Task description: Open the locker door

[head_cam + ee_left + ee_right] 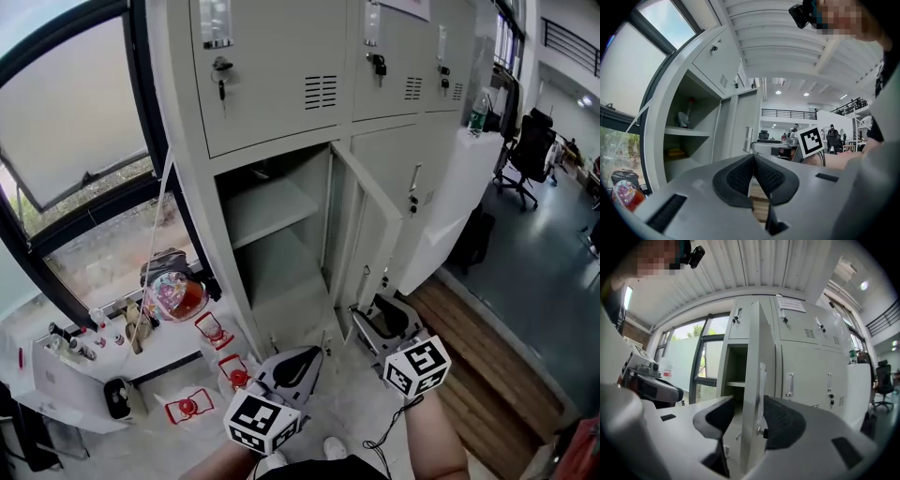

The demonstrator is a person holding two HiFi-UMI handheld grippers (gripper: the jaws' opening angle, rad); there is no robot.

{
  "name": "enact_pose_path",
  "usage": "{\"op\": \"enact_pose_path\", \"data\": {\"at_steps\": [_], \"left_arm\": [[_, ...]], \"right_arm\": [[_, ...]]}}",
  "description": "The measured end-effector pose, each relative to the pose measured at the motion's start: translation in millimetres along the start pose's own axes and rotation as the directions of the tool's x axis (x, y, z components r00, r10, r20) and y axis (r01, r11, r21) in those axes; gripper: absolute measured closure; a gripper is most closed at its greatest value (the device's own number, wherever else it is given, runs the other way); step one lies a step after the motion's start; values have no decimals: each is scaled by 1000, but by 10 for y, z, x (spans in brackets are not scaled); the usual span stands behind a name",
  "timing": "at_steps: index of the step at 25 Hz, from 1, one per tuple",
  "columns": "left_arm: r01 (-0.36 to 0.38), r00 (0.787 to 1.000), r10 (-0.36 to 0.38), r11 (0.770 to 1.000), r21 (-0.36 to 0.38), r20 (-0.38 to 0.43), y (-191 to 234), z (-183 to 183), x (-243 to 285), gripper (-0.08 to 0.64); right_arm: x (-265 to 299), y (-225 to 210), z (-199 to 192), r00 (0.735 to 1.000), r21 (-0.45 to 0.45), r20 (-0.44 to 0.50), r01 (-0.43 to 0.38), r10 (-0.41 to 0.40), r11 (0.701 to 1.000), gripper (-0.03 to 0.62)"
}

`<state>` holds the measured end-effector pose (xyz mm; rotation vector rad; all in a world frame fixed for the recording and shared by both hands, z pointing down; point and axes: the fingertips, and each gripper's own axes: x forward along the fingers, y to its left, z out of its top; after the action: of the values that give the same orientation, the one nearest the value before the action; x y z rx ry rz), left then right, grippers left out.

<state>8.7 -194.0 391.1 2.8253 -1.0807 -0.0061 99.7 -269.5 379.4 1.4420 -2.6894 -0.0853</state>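
The grey locker's lower left door (367,234) stands swung open, and the compartment with its shelf (267,211) shows behind it. In the right gripper view the door's edge (751,380) and its metal handle (761,390) run up between the jaws of my right gripper (747,413). These jaws stand wide, with a gap beside the left pad. In the head view the right gripper (367,319) sits low at the door's bottom edge. My left gripper (298,361) hangs further left near the floor. Its pads (753,161) meet with nothing between them.
Upper locker doors with padlocks (378,64) stay closed. A white counter (459,197) and an office chair (525,155) stand to the right. Red-and-white items (214,330) and a bag (173,291) lie on the floor at left under the window. A wooden strip (478,375) runs along the right.
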Motion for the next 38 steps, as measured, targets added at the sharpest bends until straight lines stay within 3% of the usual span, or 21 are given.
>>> {"op": "enact_pose_path", "data": {"at_steps": [7, 13, 26, 38], "left_arm": [[6, 1000, -6, 1000, 8, -10, -72, -11, 47, 543], [-2, 1000, 2, 1000, 10, -18, -91, -34, 91, 543], [-10, 999, 11, 1000, 18, -44, -192, -81, 375, 543], [-70, 997, 70, 998, 2, -26, -257, -96, 727, 543]], "right_arm": [[-24, -214, -39, 985, -93, -51, 159, -164, 983, 420], [-124, -500, -76, 969, -39, -62, 237, -239, 971, 443], [-215, -1034, -133, 956, 10, -58, 290, -289, 957, 449], [-186, -1454, -175, 965, 21, -61, 258, -257, 966, 451]]}}
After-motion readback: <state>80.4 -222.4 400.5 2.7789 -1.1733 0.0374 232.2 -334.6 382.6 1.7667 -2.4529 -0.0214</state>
